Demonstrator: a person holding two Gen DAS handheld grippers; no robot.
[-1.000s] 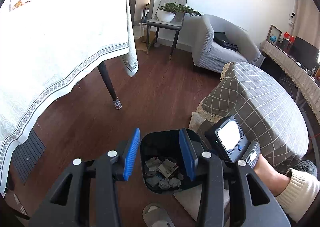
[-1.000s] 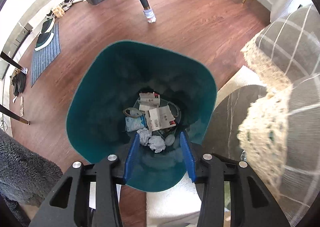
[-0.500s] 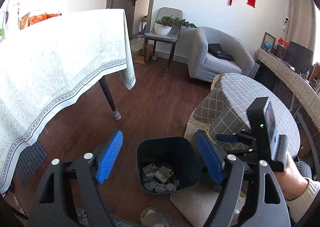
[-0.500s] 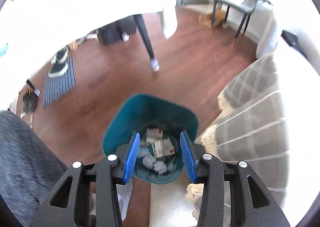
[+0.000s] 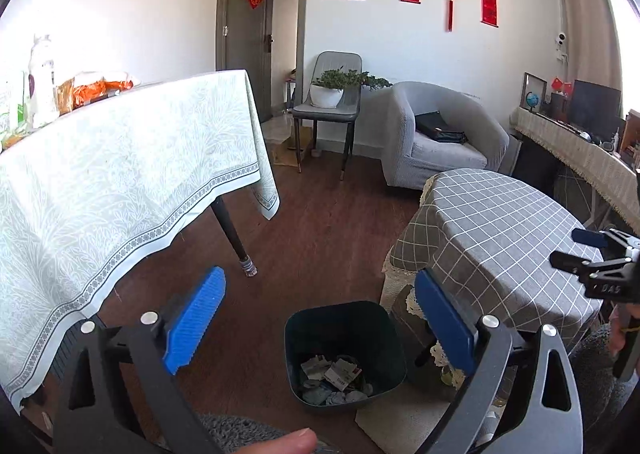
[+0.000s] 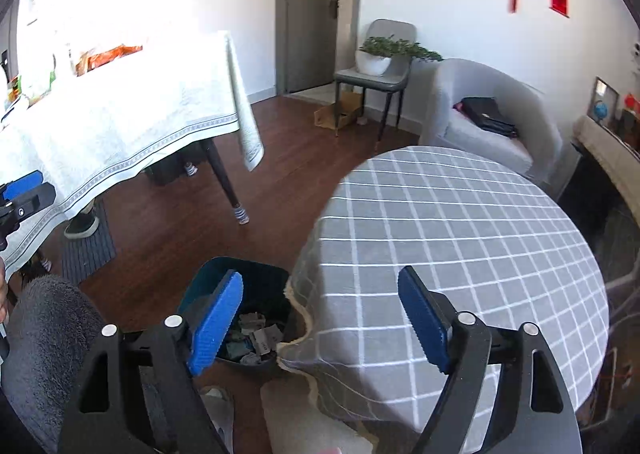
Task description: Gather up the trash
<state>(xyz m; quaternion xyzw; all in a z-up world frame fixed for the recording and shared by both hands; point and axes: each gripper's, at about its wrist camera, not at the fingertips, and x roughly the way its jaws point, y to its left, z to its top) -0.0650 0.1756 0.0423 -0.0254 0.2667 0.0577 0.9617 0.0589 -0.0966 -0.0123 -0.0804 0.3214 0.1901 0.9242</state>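
Trash bin [image 5: 345, 354] low between left gripper [image 5: 320, 322] fingers, both grippers' fingers spread, empty

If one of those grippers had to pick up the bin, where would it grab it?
Probably the top rim of the bin, coming from above with one finger inside and one outside. The bin stands upright and open, its wall looks thin, and its body is wider than the jaws. The left side is free; the checked table crowds the right.

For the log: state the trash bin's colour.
Dark teal; the trash bin shows best in the left wrist view.
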